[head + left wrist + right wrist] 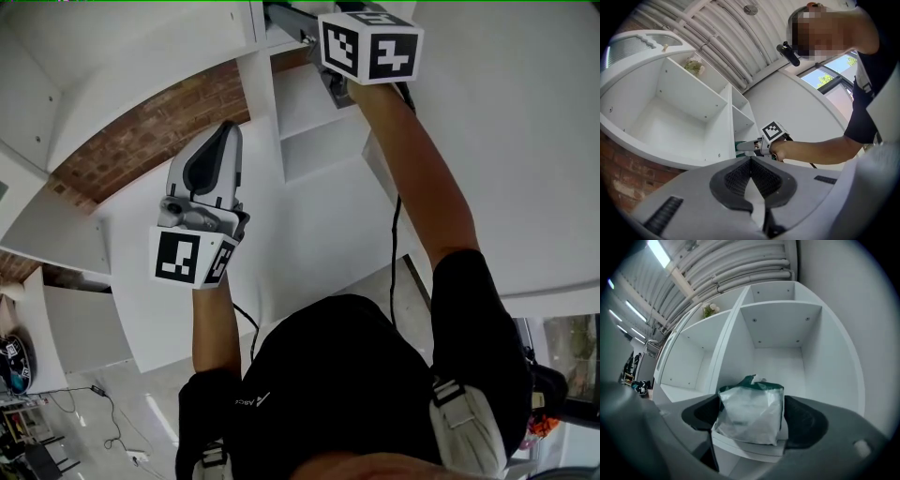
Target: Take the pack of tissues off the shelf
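A pack of tissues [750,416], clear wrap with a dark green top, stands at the front edge of a white shelf board [750,448] in the right-hand column of the shelf unit [778,333]. My right gripper [752,420] is open, with a dark pad close on each side of the pack; I see no squeeze on the wrap. In the head view that gripper [291,21] reaches up into the shelf. From the left gripper view a bit of green [738,146] shows at its tip. My left gripper [228,131] hangs lower, away from the shelf, shut and empty.
The compartments beside and above the pack hold nothing. A small bunch of flowers [709,310] sits on top of the unit. A brick wall [159,131] runs beside the shelves. A cable [394,234] trails from the right gripper.
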